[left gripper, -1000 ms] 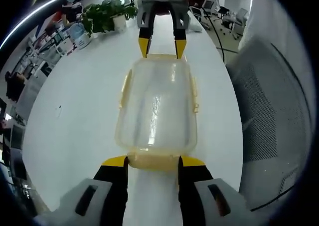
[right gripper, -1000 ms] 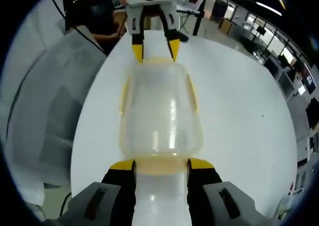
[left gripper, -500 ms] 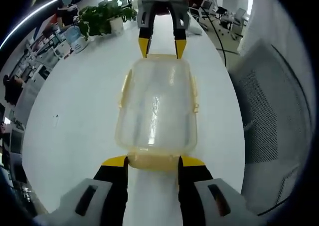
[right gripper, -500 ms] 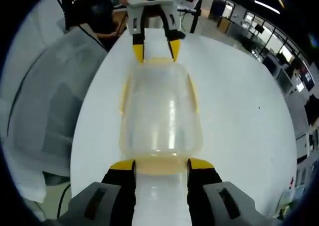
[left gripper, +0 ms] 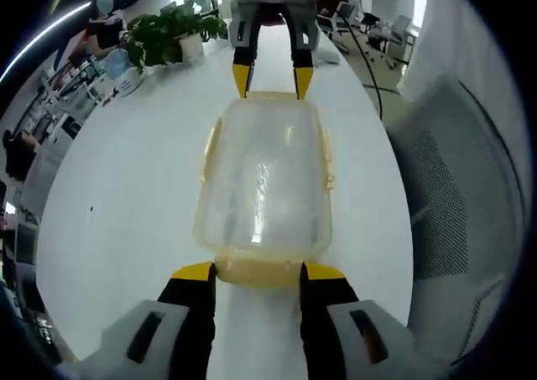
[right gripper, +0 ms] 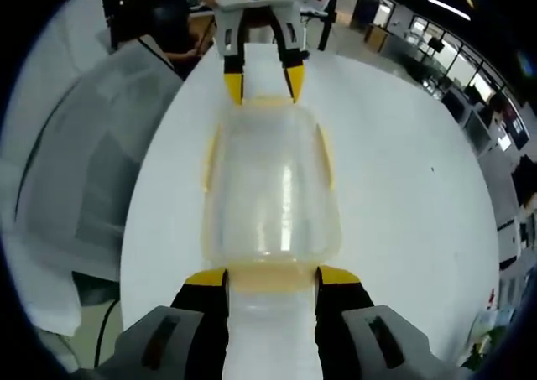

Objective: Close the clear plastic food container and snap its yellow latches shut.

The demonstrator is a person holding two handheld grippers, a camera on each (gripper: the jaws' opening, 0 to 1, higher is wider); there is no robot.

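The clear plastic container with its lid on lies lengthwise between my two grippers over the white table. My left gripper is shut on the yellow end latch nearest its camera. At the far end the right gripper grips the opposite end. In the right gripper view the same container runs from my right gripper, shut on its near yellow latch, to the left gripper. Yellow side latches stick out from the long sides, slightly flared.
A potted plant and boxes stand at the table's far left corner. A grey mesh chair sits just off the table's edge, seen also as the chair. Cables lie on the table beyond the right gripper.
The table and room have drifted slightly in both views while the container stays fixed between the jaws, so grippers and container have moved together. Neither grip has altered.
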